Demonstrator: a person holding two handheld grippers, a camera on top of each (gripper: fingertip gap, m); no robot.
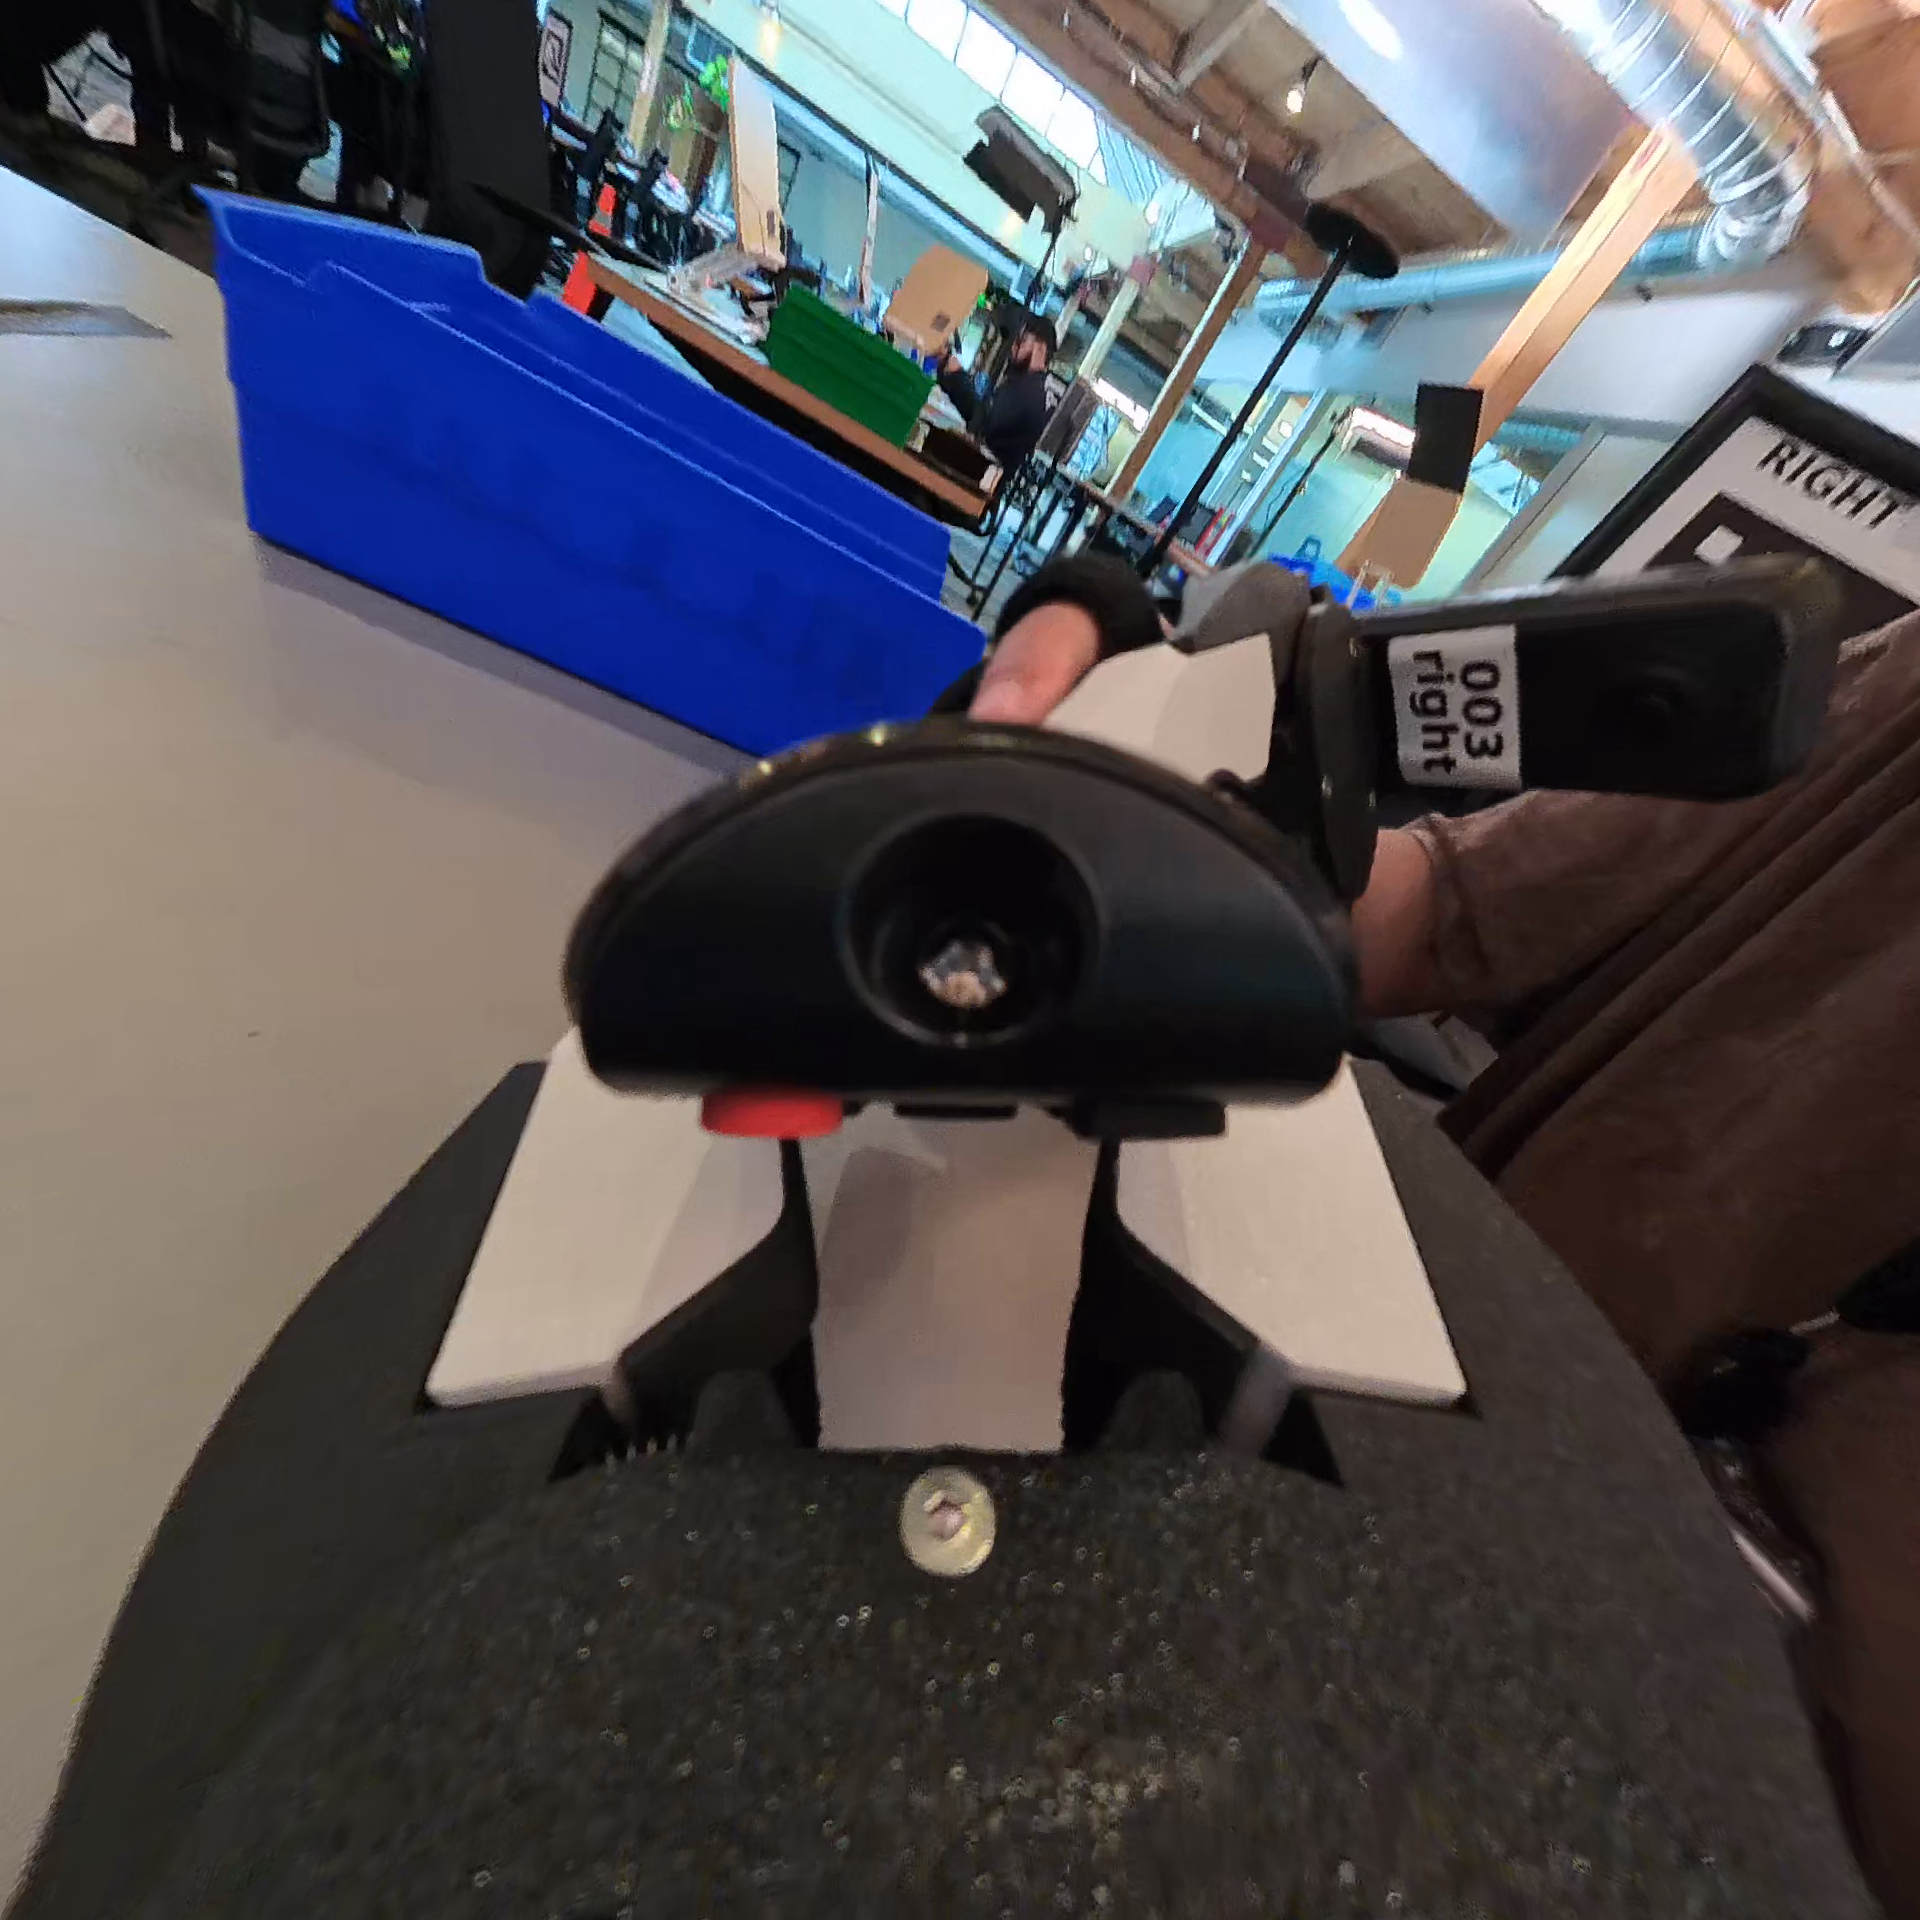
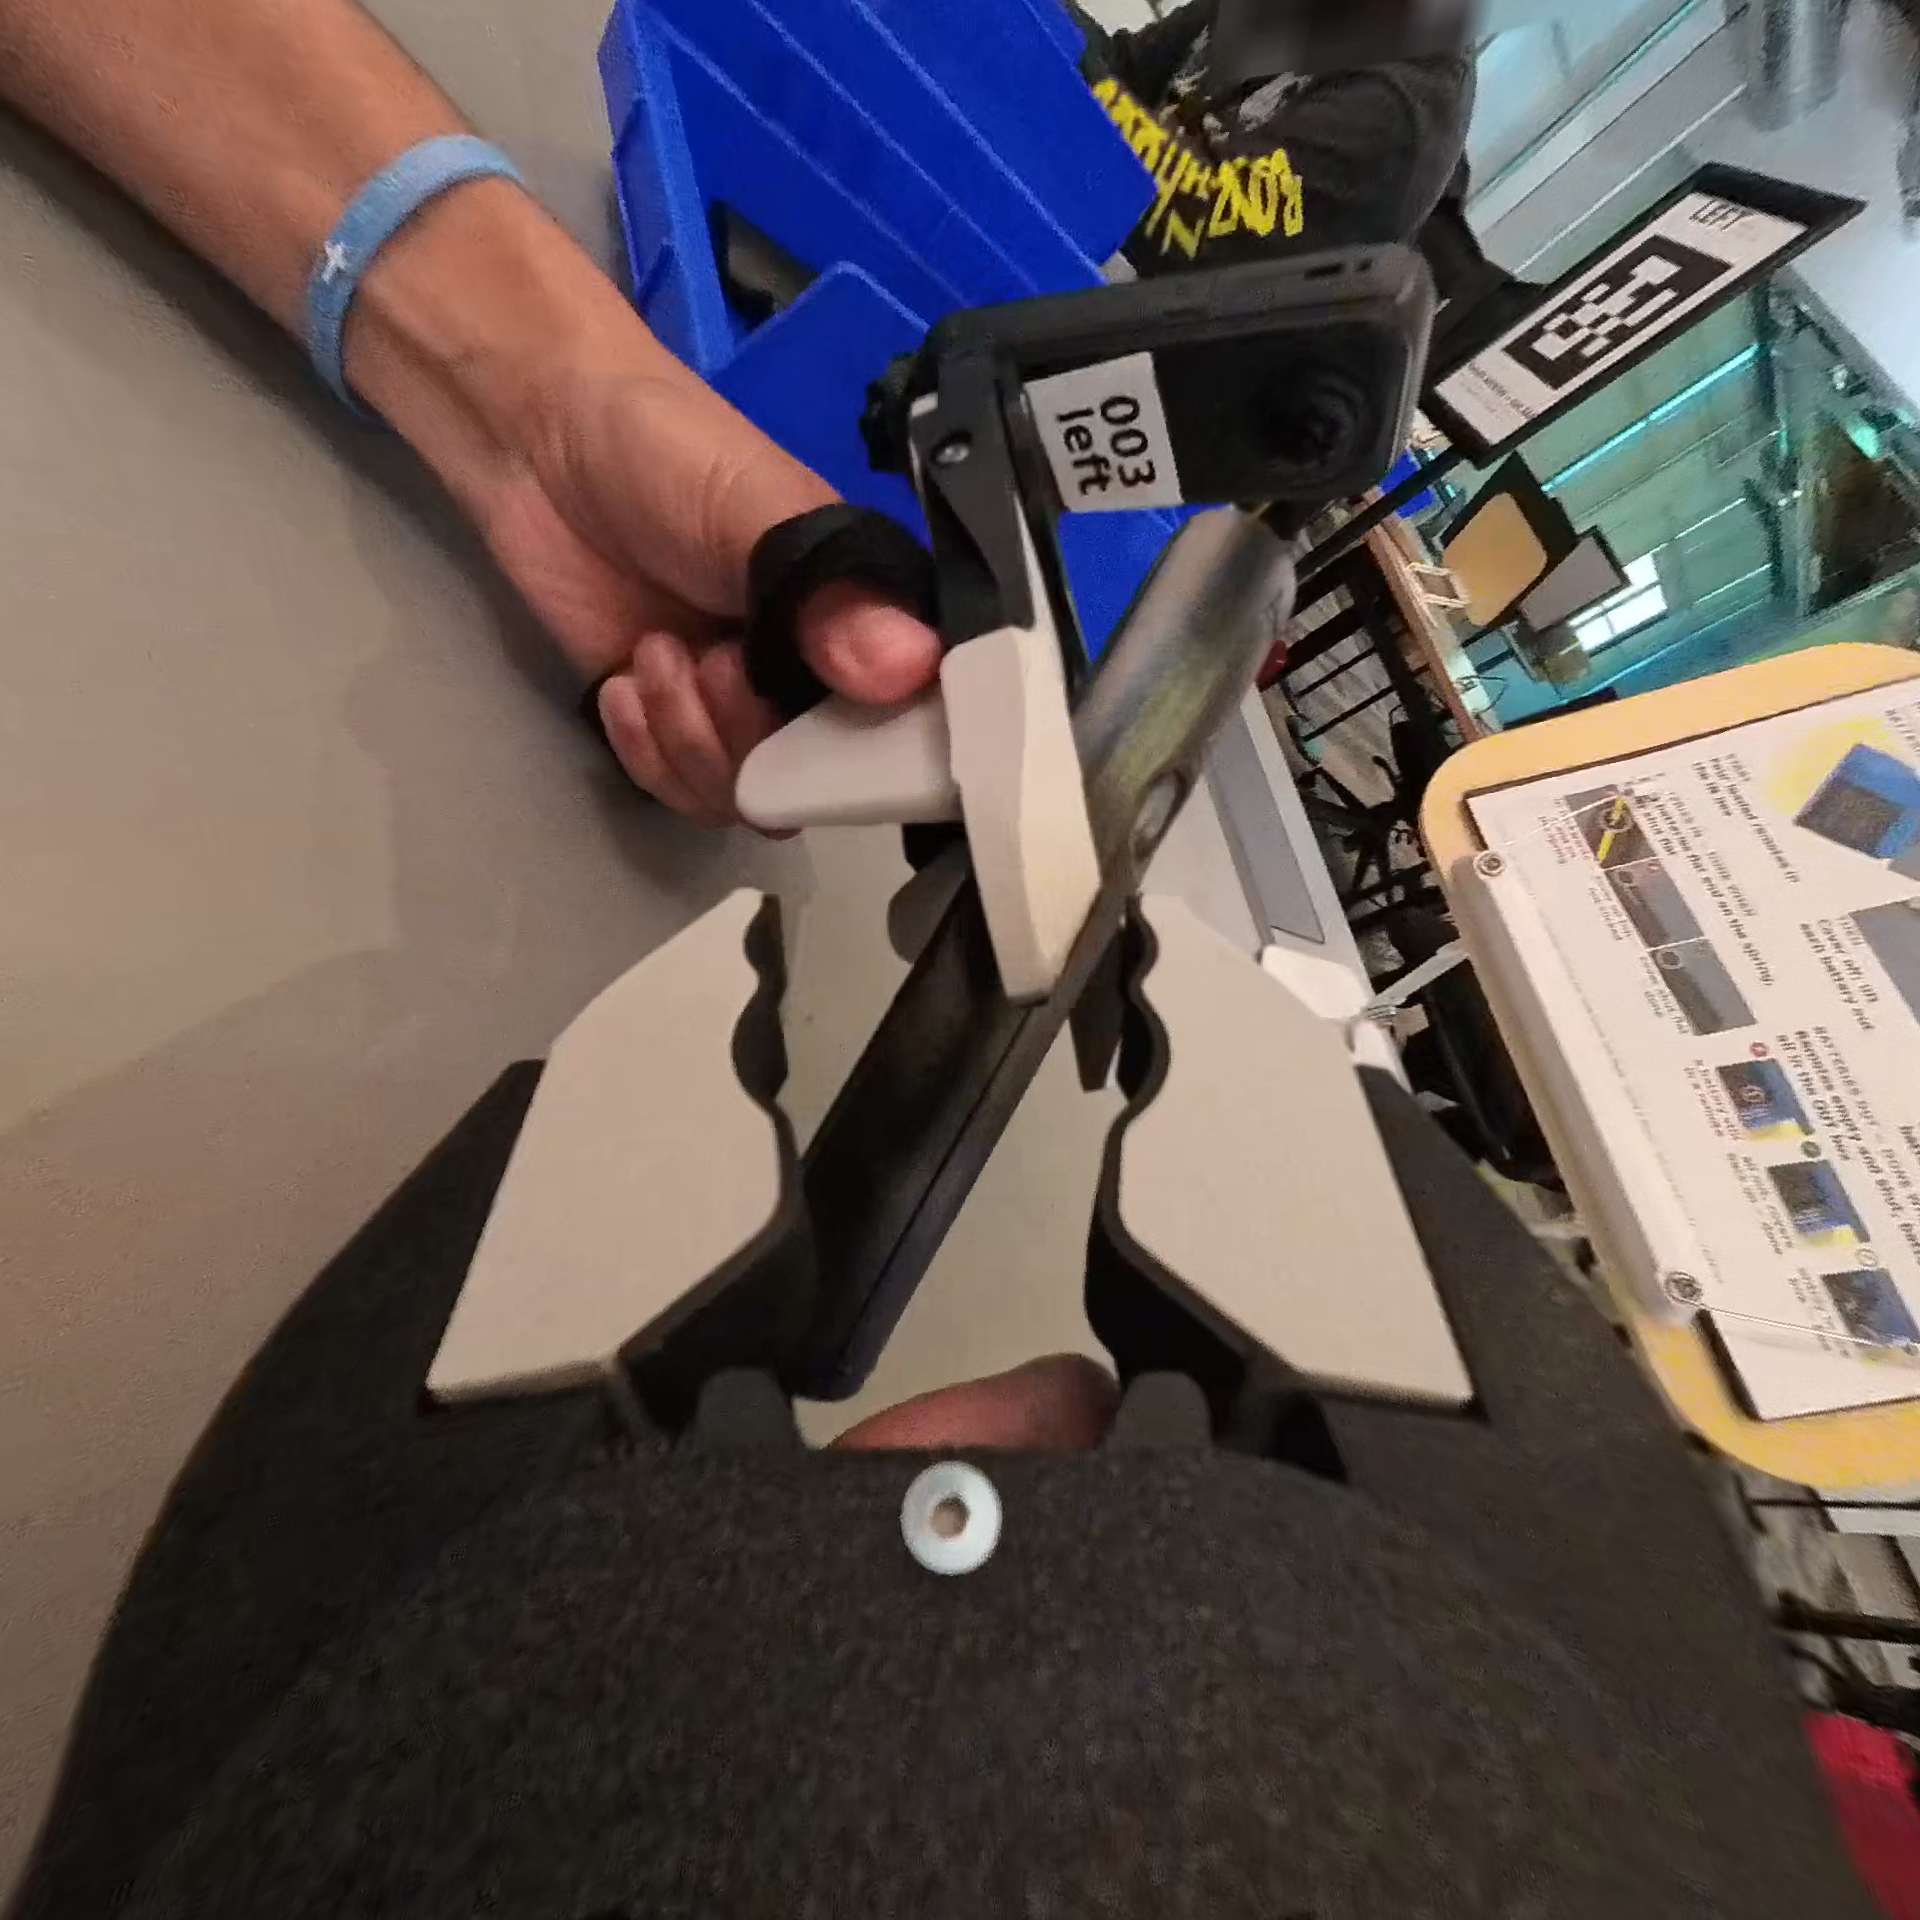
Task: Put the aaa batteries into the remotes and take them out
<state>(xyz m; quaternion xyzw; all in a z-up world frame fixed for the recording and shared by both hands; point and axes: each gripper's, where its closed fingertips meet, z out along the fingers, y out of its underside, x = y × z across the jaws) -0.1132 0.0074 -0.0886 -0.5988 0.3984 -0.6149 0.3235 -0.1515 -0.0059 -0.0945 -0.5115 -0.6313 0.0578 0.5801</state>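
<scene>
Remote (image 1: 961, 925) sits clamped between both claws, left gripper (image 1: 940, 1143) and right gripper (image 2: 951, 1049). Uneven twisting could make it slip and fall onto the table (image 1: 208, 831).

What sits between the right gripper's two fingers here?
In the right wrist view, the black remote runs slantwise between them, with the left gripper clamping its far part.

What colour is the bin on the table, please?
Blue bin; the left wrist view shows it best.

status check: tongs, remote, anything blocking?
Left tongs shut on the remote's end. Right tongs astride its body, grip unclear. Battery cover not visible. Blue bin behind, nothing blocking.
</scene>
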